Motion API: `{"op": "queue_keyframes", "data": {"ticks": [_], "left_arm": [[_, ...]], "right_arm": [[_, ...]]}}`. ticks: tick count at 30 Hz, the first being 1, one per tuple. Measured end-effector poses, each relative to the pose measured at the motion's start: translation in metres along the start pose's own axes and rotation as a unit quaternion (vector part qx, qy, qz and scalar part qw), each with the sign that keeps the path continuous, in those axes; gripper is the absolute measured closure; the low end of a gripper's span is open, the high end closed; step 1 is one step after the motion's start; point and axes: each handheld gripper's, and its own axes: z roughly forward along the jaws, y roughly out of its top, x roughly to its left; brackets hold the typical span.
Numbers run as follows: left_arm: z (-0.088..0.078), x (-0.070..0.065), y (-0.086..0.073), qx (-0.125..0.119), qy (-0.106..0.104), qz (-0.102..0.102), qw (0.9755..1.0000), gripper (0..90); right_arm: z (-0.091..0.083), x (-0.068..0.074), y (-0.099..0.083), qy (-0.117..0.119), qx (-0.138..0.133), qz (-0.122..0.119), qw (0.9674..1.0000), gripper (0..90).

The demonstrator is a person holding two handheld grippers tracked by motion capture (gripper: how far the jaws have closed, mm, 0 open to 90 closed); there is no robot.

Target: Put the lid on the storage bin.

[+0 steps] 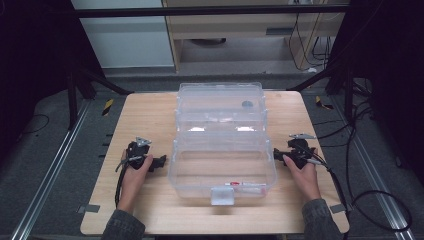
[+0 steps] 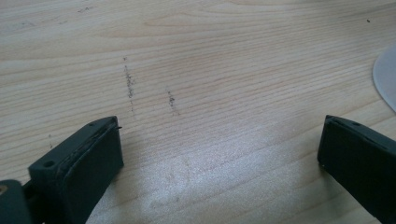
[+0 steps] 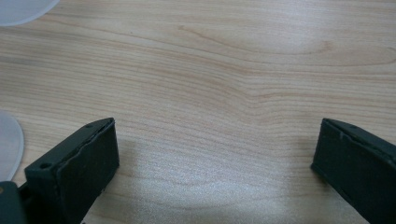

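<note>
A clear plastic storage box [image 1: 222, 165] stands open in the middle of the wooden table [image 1: 150, 115], its lid [image 1: 220, 107] laid back behind it. A small dark round thing [image 1: 247, 104] lies in the lid. My left gripper [image 1: 161, 161] rests on the table just left of the box, held by a hand, jaws wide open over bare wood [image 2: 219, 154]. Just right of the box, my right gripper [image 1: 276, 153] also rests open over bare wood [image 3: 215, 154]. Nothing lies between either pair of jaws. A pale edge of the box [image 2: 385, 77] shows in the left gripper view.
A white latch [image 1: 222, 196] hangs at the box's front wall. Cables [image 1: 380, 200] trail off the table's right side to the floor. Dark frame legs [image 1: 80, 85] stand at both far corners. Bare wood lies in front of the box and along the left.
</note>
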Motion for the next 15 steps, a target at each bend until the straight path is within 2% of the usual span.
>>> {"op": "queue_keyframes", "data": {"ticks": [4,8,11,13,14,15], "left_arm": [[0.0,0.0,0.0,0.0,-0.002,0.003,1.0,0.0],[-0.001,0.0,-0.001,0.0,-0.007,0.008,0.9999,0.0],[-0.004,0.0,-0.003,-0.003,-0.012,0.017,0.9998,1.1],[-0.005,-0.001,-0.002,-0.006,-0.012,0.019,0.9997,3.4],[-0.012,-0.001,0.0,-0.016,-0.005,0.031,0.9994,3.2],[-0.012,-0.001,0.0,-0.016,-0.005,0.031,0.9994,3.2]], "right_arm": [[0.002,-0.003,0.002,0.012,0.0,-0.013,0.9998,0.3],[0.001,-0.002,0.001,0.012,0.0,-0.012,0.9999,0.3],[0.0,-0.001,0.0,0.019,0.0,-0.018,0.9996,0.5],[0.0,-0.001,0.0,0.023,0.0,-0.02,0.9995,0.6],[-0.001,-0.001,-0.001,0.029,-0.001,-0.027,0.9992,1.0],[-0.001,-0.001,-0.001,0.029,-0.001,-0.027,0.9992,1.0]]}}
